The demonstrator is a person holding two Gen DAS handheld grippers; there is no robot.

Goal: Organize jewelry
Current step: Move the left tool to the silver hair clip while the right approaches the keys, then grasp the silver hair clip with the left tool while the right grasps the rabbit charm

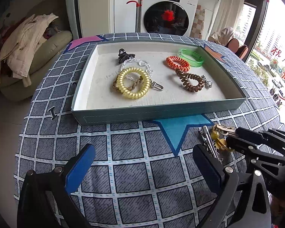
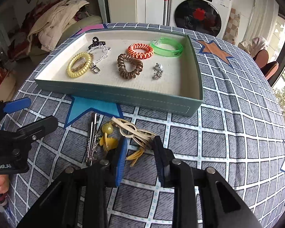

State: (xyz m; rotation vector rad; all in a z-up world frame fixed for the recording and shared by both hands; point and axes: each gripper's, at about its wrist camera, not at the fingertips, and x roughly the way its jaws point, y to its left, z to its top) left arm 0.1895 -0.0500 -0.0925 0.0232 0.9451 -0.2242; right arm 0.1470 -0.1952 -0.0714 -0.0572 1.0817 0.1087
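the right gripper (image 2: 140,148) is low over the counter (image 2: 228,133), its jaws narrowed around the near end of a cream clip (image 2: 132,130) that lies on a heap of loose pieces just ahead of them. the pads stand close on either side of the clip's tail, but whether they press on it yet i cannot tell; a strand of yellow elastic (image 2: 135,154) lies between them too. just left of the jaws sit a yellow bead tie (image 2: 108,136) and, beyond that, a silver barrette (image 2: 92,138). farther ahead, past a blue star on the cloth, is the tray (image 2: 123,95), already carrying a yellow coil (image 2: 79,65), a brown coil (image 2: 130,66), an orange coil (image 2: 140,51), a green bangle (image 2: 167,47), a black claw clip (image 2: 96,42), a chain (image 2: 101,54) and a small silver charm (image 2: 158,71). the left gripper (image 1: 142,163) hangs off to the left with its jaws wide open and nothing between them, over bare cloth short of the tray. the step in hand looks like picking the cream clip off the heap to carry it into the tray. the next move calls for a firm close on the clip alone, then a straight lift clear of the tray wall; the risk is that the elastic or the bead tie tangles and drags along.
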